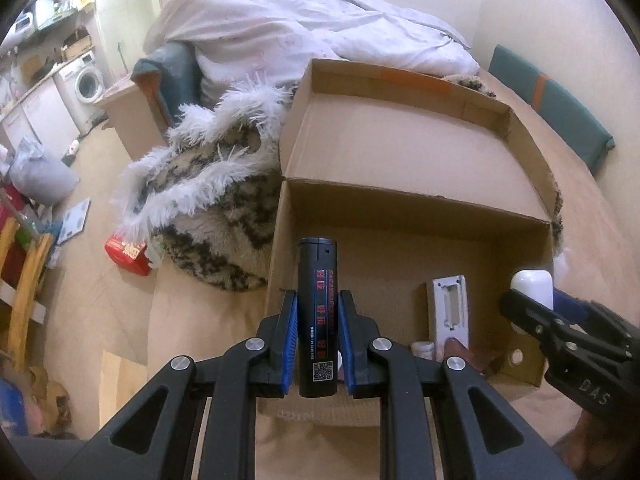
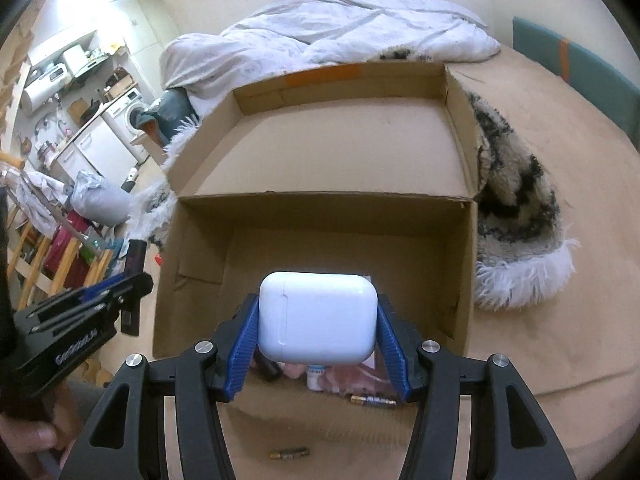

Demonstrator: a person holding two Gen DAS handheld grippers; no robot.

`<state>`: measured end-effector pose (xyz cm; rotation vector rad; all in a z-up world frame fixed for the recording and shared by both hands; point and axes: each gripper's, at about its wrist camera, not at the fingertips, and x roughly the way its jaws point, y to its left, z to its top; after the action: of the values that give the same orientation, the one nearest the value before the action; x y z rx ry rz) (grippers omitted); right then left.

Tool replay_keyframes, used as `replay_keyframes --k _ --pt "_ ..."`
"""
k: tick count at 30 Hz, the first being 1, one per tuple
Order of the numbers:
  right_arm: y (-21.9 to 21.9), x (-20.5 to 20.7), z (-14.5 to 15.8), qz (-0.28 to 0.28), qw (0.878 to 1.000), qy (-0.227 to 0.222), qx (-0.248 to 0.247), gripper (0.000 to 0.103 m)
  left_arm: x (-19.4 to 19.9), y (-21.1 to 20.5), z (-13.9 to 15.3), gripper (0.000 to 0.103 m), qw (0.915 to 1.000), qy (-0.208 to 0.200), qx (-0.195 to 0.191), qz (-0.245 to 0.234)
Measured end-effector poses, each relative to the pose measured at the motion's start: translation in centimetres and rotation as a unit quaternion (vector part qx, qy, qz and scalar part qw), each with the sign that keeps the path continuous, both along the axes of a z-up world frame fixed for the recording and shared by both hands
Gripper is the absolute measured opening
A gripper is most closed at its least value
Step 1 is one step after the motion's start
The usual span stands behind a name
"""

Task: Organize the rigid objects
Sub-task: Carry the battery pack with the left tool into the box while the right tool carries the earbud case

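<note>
An open cardboard box (image 1: 416, 196) (image 2: 320, 196) lies on the tan bed sheet with its lid folded back. My left gripper (image 1: 318, 300) is shut on a black bar-shaped device (image 1: 318, 280) with red print and a QR code, held over the box's left wall. My right gripper (image 2: 318, 308) is shut on a white earbud case (image 2: 318, 316) above the box's inside. In the left wrist view the right gripper (image 1: 532, 304) and the earbud case (image 1: 534, 286) show at the right edge. In the right wrist view the left gripper (image 2: 132, 280) is at the left. A white remote part (image 1: 448, 308) and a small white bottle (image 1: 422, 348) lie in the box.
A furry black-and-white blanket (image 1: 212, 200) (image 2: 516, 208) lies against the box, and a white duvet (image 1: 320, 32) is piled behind it. One battery (image 2: 372, 401) lies near the box's front and another (image 2: 289, 453) on the sheet. A teal cushion (image 1: 560, 108) lines the wall. Clutter covers the floor at left.
</note>
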<state>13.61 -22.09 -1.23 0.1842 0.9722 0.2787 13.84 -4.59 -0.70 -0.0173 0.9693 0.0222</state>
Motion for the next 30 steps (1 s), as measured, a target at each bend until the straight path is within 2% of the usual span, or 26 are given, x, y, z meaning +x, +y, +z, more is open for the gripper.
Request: replay_keyframes --k 9,18,30 --pt "0.0 1.0 -4.2 -0.004 0.999 0.041 0.011 0.059 1.2 0.2 -3.6 0.017 0.9999 0.009 0.010 0.000" --pt "1.6 1.6 -5.7 0.019 0.999 0.049 -0.013 0.059 1.2 -1.3 -5.6 0.017 0.9989 0.023 0.025 -0.033" --pt "2.2 2.7 -7.5 0.021 0.996 0.081 -0.030 0.059 1.8 -1.3 -7.0 0.017 0.9979 0.048 0.023 -0.038"
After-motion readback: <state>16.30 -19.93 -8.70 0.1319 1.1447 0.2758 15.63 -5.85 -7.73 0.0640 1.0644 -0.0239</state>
